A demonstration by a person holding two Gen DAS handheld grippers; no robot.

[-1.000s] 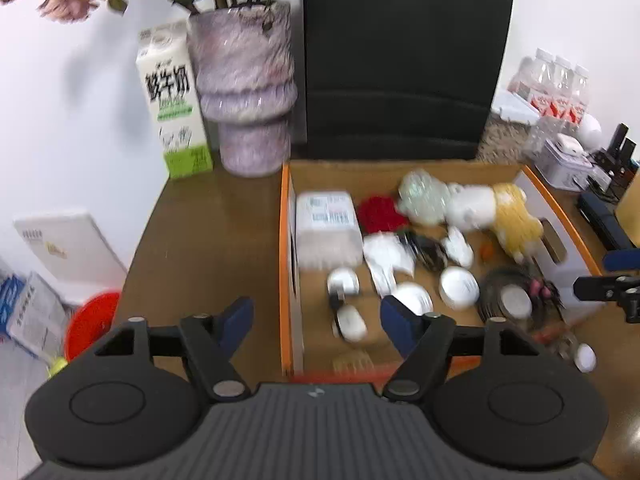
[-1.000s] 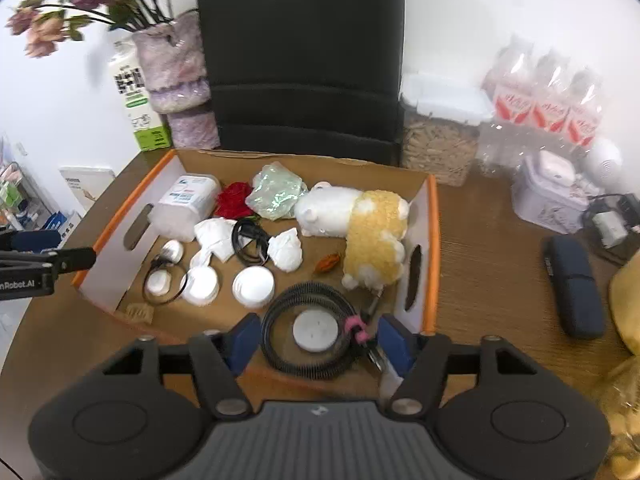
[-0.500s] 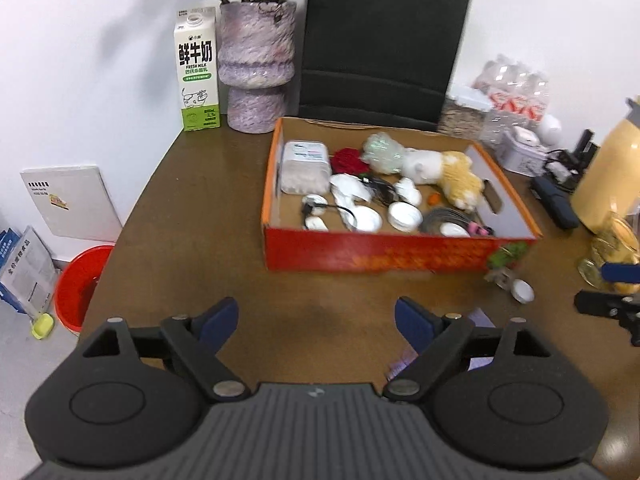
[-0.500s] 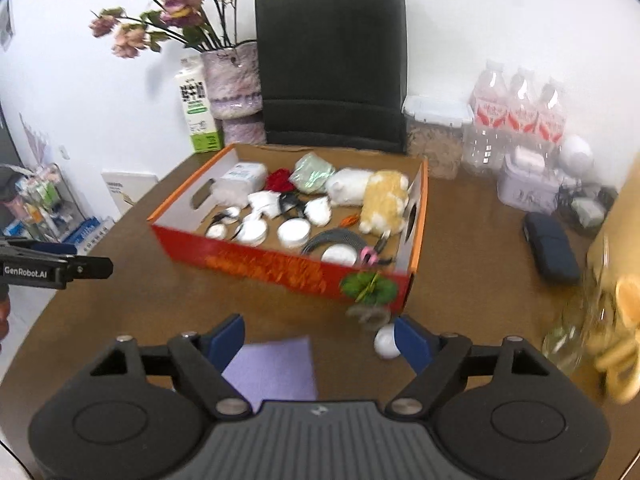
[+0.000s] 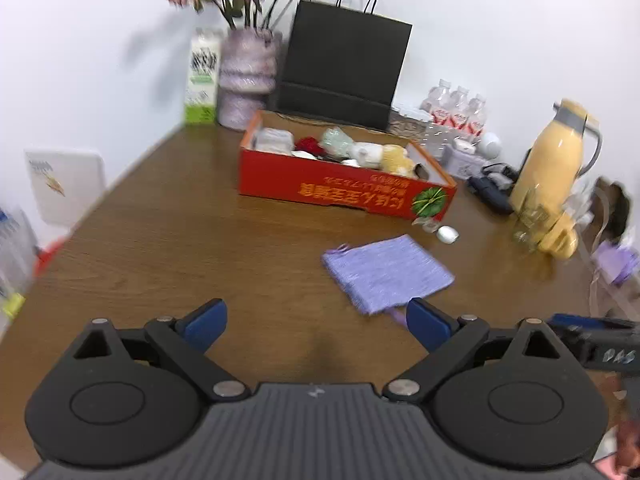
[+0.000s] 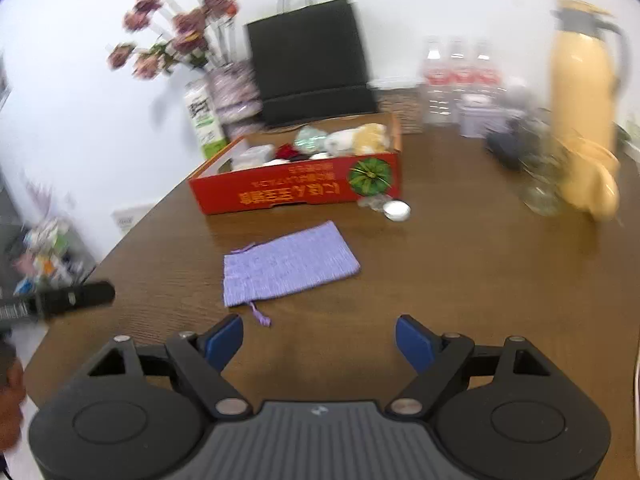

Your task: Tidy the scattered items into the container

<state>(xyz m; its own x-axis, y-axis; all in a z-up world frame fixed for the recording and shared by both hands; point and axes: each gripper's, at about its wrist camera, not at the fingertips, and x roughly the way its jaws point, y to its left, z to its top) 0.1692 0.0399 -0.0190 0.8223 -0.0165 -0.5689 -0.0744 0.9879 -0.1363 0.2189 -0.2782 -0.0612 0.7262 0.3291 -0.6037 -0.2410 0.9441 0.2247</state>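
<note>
While a second ago both cameras looked straight down into the red cardboard box [image 5: 344, 192], they now sit well back from it, so the whole worktop [image 5: 168, 240] in front of the box is in view. Both grippers have pulled away from the container with nothing in them, which suggests one deposit is finished and the hunt for leftovers begins.

The left gripper [image 5: 316, 326] is released, its jaws opening wider at this moment, with only bare wood between them. The lilac drawstring pouch [image 5: 386, 270] lies flat ahead and to its right, one corner just beside the right blue pad. Beyond the pouch, near the box's front right corner, sit a small white cap-like piece [image 5: 447, 234] and a clear scrap too blurred to name.

The right gripper [image 6: 319, 340] is likewise released and empty. For it the pouch [image 6: 288, 264] lies ahead and left, its cord [image 6: 260, 316] trailing just beyond the left pad. The white piece [image 6: 396, 210] lies farther ahead, slightly right.
</note>
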